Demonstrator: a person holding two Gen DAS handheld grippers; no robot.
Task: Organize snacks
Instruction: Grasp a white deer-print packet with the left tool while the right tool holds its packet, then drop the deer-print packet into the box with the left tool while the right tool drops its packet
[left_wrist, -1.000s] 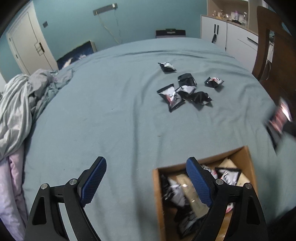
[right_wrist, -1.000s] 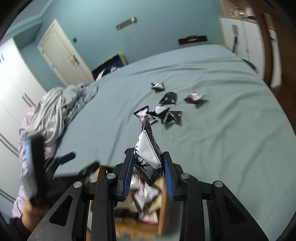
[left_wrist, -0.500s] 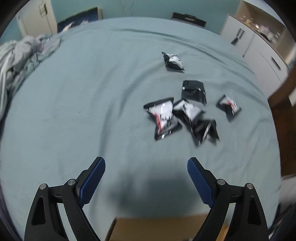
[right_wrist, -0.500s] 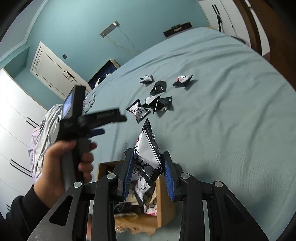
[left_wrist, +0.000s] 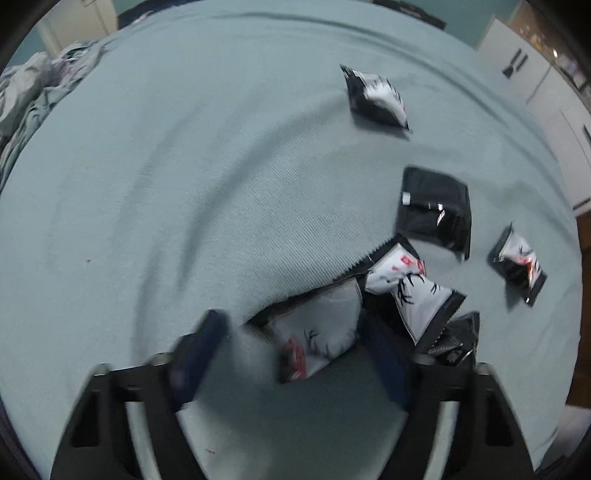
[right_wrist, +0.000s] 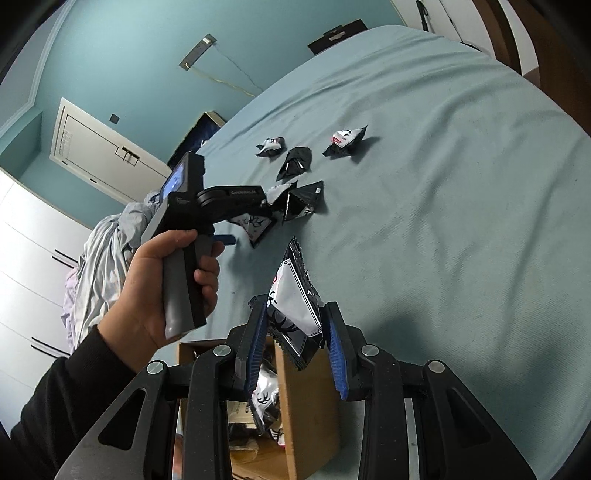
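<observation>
We have two claws at work on the bed (left_wrist: 184, 166), and the next move turns on how the nearest packet (left_wrist: 317, 332) lies against the left claw (left_wrist: 291, 350). In the left wrist view that packet sits directly ahead, between the two spread blue fingers (left_wrist: 199, 347), nearer the right-hand one, with nothing gripped yet. Its long axis runs slantwise, from the far upper right toward the near lower left, so the fingers would close roughly across its shorter width (the picture is blurred here, so we cannot tell whether either finger touches it). A second packet (left_wrist: 406, 288) overlaps its far right corner, and we judge that closing could drag this neighbour along. Three more lie beyond: a dark packet (left_wrist: 436, 210), one at the right (left_wrist: 517, 266) and one farthest off (left_wrist: 376, 98). The right claw (right_wrist: 295, 339) is pinching a white-and-black packet (right_wrist: 295, 306) between its blue pads (right_wrist: 337, 350), held upright with its long axis pointing away from us. It hangs over the cardboard box (right_wrist: 306, 406), roughly above the box's right wall, with other packets visible inside. In this view the left hand (right_wrist: 166, 288) holds its claw out over the cluster on the bed, so the left side is clearly the nearer one for the loose packets, while we think the right only needs to shift a little leftward and let go.
</observation>
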